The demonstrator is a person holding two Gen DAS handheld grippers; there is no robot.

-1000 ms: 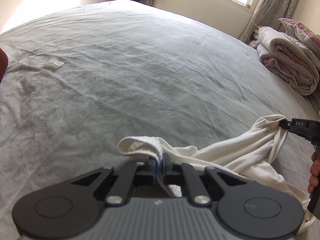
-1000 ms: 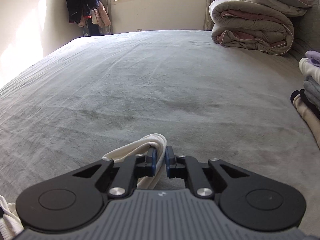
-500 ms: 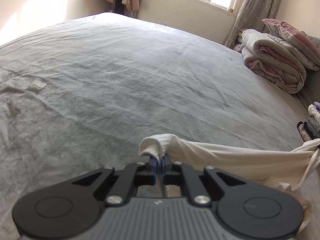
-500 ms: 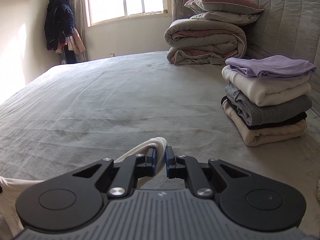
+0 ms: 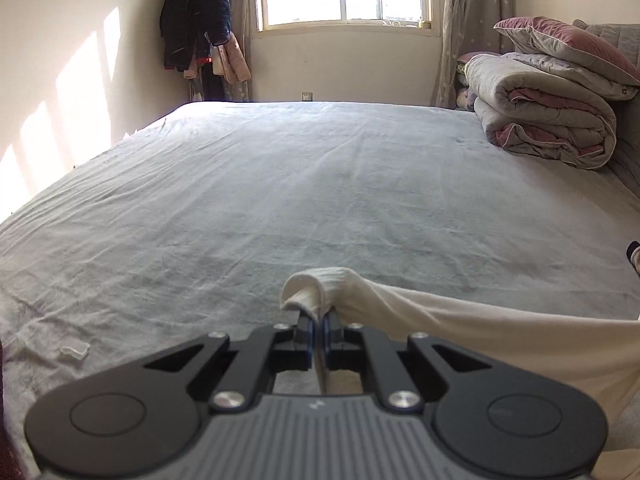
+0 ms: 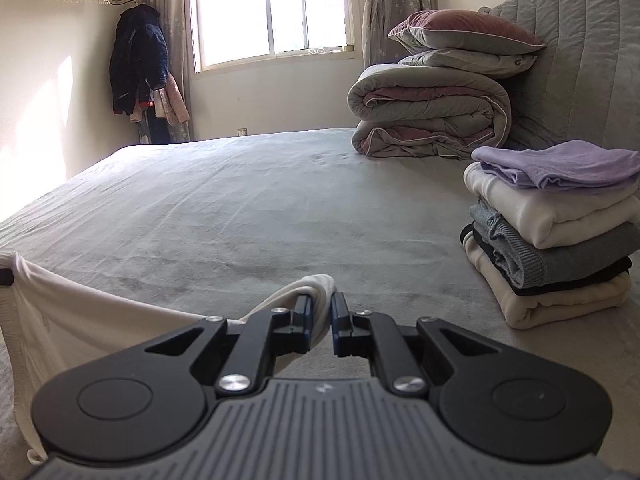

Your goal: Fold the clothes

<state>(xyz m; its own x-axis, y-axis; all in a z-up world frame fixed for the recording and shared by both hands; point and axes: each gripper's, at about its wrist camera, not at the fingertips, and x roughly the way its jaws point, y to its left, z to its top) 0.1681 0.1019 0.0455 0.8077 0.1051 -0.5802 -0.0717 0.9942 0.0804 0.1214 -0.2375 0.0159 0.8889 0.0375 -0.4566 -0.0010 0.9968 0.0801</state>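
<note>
A cream white garment (image 5: pixel 480 320) hangs stretched between my two grippers above the grey bed (image 5: pixel 280 200). My left gripper (image 5: pixel 319 320) is shut on one bunched corner of it, and the cloth runs off to the right edge of the left wrist view. In the right wrist view my right gripper (image 6: pixel 322 308) is shut on another corner of the garment (image 6: pixel 80 320), which spans away to the left and sags below. The garment's lower part is hidden behind the gripper bodies.
A stack of folded clothes (image 6: pixel 552 232) with a lilac top sits on the bed at the right. A rolled duvet (image 6: pixel 428 116) and pillows (image 6: pixel 464 32) lie by the headboard. Coats (image 5: pixel 196 20) hang in the far corner. A small clear scrap (image 5: pixel 74 350) lies near left.
Both grippers have lifted and swung up toward the window, and the garment has been pulled taut between them off the bed. The folded stack came into the right wrist view.
</note>
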